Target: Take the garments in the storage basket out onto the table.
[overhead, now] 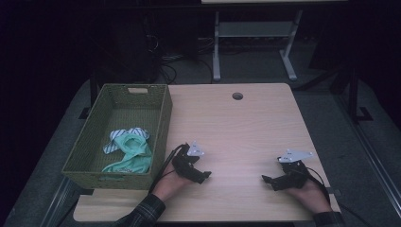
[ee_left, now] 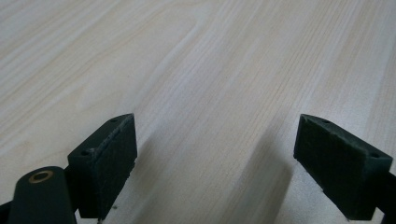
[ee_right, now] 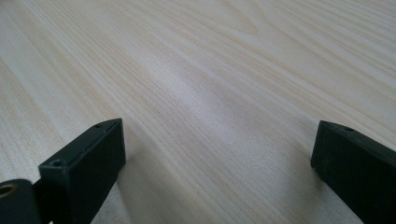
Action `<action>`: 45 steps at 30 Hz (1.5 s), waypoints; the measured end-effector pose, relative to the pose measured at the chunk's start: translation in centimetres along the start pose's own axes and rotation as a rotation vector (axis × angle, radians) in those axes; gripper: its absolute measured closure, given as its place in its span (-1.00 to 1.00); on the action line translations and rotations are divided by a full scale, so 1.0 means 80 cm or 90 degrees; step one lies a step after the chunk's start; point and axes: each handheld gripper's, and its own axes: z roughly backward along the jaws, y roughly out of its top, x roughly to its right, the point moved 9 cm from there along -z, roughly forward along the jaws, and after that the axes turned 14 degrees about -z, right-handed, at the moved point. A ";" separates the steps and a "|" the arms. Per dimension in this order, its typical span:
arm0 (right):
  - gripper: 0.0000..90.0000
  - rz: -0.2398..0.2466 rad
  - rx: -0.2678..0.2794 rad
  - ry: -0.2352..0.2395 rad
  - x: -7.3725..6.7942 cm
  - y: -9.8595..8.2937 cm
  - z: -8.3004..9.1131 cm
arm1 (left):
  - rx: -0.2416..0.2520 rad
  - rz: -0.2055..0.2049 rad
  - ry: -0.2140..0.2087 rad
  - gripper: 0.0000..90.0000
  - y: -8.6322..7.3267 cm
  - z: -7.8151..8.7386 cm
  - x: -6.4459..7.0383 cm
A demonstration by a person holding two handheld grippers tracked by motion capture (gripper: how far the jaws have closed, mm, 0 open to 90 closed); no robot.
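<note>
My left gripper [overhead: 204, 176] rests low over the wooden table [overhead: 236, 127] near its front edge, just right of the basket. In the left gripper view its jaws stand wide apart over bare wood, so this gripper [ee_left: 215, 154] is open and holds nothing. My right gripper [overhead: 267, 181] lies at the front right of the table, pointing left. In the right gripper view its jaws are also spread wide with only wood grain between them, so the gripper [ee_right: 217, 163] is open.
A green woven basket [overhead: 163, 118] stands on the table's left side, holding a mint green cloth [overhead: 135, 153] and a striped cloth [overhead: 113, 139]. A round cable hole [overhead: 237, 96] sits near the far edge. Table legs and cables lie on the dark floor beyond.
</note>
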 end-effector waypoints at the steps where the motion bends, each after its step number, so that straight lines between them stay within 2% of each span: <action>1: -0.94 0.000 0.000 0.000 0.000 0.000 0.000 | 0.004 0.001 0.000 -0.72 0.001 0.001 0.000; 7: -0.94 0.000 0.000 0.000 0.000 0.000 0.000 | 0.015 0.009 0.002 -0.72 0.007 0.005 -0.002; 13: -0.94 0.000 0.000 0.000 0.000 0.000 0.000 | 0.013 0.009 -0.003 -0.71 0.008 0.009 -0.003; 18: -0.94 0.000 0.000 0.000 0.000 0.000 0.000 | 0.023 0.021 0.001 -0.71 0.012 0.014 -0.004; 26: -0.94 0.000 -0.001 0.000 0.000 0.000 0.000 | 0.022 0.019 0.002 -0.71 0.015 0.019 -0.006; 29: -0.94 0.000 0.000 0.000 0.000 0.000 0.000 | 0.029 0.026 0.002 -0.71 0.018 0.022 -0.006; 45: -0.94 -0.001 0.002 0.000 0.000 0.000 0.000 | 0.041 0.026 -0.002 -0.71 0.028 0.035 -0.006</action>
